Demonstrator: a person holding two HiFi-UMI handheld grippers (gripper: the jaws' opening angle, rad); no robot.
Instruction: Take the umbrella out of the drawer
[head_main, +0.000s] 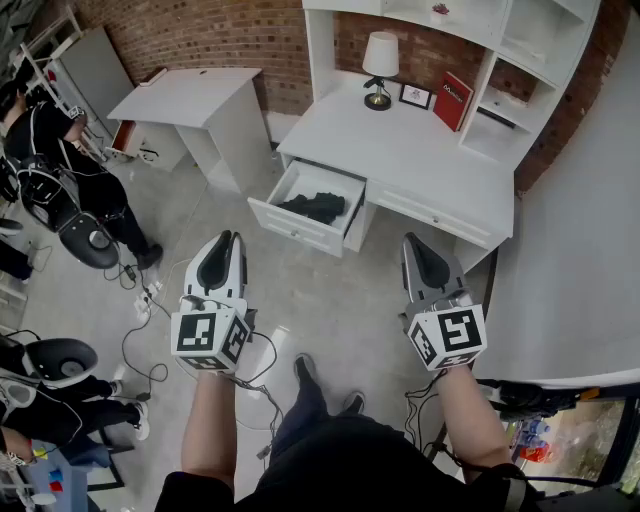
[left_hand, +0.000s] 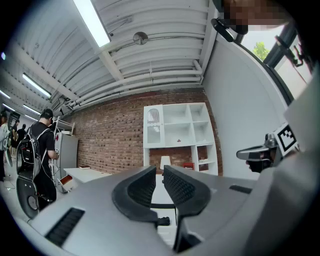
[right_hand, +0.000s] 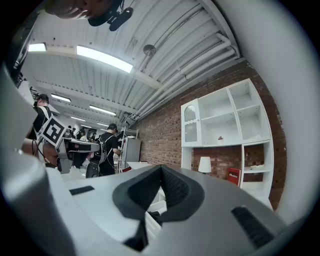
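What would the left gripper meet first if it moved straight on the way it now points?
The left gripper would probably meet the open drawer of the white desk, seen straight past its jaws; only floor lies between. Whether it hits the drawer's front or passes above is unclear.

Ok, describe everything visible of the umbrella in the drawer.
The umbrella is black and folded into a compact, crumpled-looking fabric bundle. It lies flat on the floor of the pulled-out drawer of the white desk, roughly in the middle. Only the drawer touches it. Its handle and strap cannot be made out.
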